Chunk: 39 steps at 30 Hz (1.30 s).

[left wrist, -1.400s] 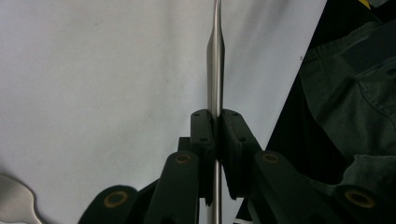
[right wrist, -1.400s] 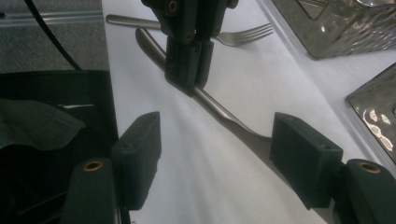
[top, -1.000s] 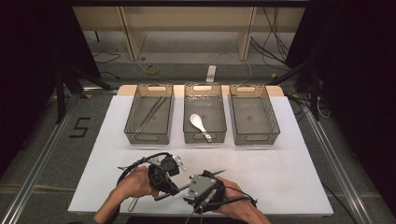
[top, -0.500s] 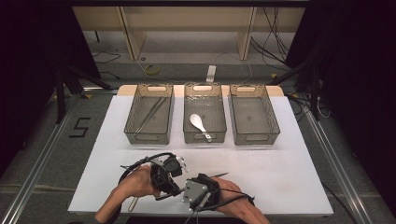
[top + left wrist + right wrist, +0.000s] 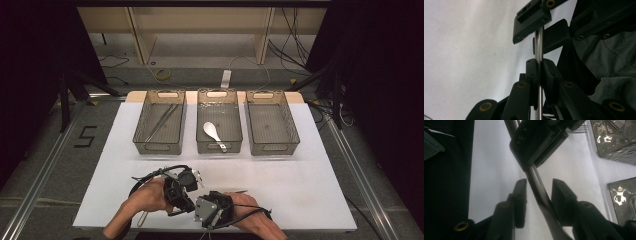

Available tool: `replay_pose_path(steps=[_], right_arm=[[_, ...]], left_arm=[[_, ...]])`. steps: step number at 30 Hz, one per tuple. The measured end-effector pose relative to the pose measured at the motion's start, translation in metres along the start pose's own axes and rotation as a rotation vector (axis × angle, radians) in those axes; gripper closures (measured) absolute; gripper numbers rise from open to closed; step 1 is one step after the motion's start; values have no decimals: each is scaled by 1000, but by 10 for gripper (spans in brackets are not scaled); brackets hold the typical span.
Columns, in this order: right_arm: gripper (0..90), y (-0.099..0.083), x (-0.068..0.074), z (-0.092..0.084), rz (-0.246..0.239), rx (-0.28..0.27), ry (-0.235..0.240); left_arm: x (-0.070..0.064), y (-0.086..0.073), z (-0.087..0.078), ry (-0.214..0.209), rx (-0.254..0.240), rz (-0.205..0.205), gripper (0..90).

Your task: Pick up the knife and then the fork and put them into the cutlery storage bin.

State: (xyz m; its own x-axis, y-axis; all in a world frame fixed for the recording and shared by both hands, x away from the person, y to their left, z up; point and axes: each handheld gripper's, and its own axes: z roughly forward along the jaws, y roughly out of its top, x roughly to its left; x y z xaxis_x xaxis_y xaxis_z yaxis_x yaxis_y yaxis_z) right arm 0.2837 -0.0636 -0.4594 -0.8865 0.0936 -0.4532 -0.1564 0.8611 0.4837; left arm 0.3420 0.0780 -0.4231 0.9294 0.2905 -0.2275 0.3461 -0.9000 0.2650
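High view: I see the white table [image 5: 310, 185] carrying three mesh trays; the middle tray [image 5: 220, 145], my landmark, holds a white spoon [image 5: 212, 132]. Nearer me than that tray, the left gripper [image 5: 192, 175] and right gripper [image 5: 222, 197] meet over a metal fork [image 5: 539, 47]. Left gripper view: the jaws are clamped tight on the fork's handle. Right gripper view: my jaws have just been closing, the handle [image 5: 537, 187] between them, one pad touching, the other apart.
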Motion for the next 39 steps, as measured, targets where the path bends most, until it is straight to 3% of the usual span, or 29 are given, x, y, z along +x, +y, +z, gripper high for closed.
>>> replay_pose_path(steps=[10, 15, 20, 22, 27, 30, 33, 36, 39], right_arm=[[820, -2, 0, 0, -77, 40, 46], [831, -4, -2, 0, -88, 39, 64], [833, -8, -3, -1, -88, 64, 43], [833, -10, -7, -2, -100, 67, 41], [833, -15, -16, -8, -31, 74, 13], [833, -21, -25, -11, -6, 74, -11], [834, -29, -33, -16, 53, 82, -27], [833, -38, -44, -21, 107, 74, -51], [833, -48, -56, -27, 166, 76, -73]], left_arm=[[-2, 0, -4, 3, -45, 12, 811], [-1, 0, -7, 0, -81, 13, 796], [2, -5, -21, 42, -142, -30, 733], [6, -8, -28, 75, -183, -61, 636], [14, -18, -43, 139, -261, -115, 493], [19, -25, -55, 179, -356, -170, 392], [22, -32, -65, 223, -430, -216, 308], [25, -40, -70, 252, -468, -259, 259], [30, -48, -67, 279, -476, -302, 220]])
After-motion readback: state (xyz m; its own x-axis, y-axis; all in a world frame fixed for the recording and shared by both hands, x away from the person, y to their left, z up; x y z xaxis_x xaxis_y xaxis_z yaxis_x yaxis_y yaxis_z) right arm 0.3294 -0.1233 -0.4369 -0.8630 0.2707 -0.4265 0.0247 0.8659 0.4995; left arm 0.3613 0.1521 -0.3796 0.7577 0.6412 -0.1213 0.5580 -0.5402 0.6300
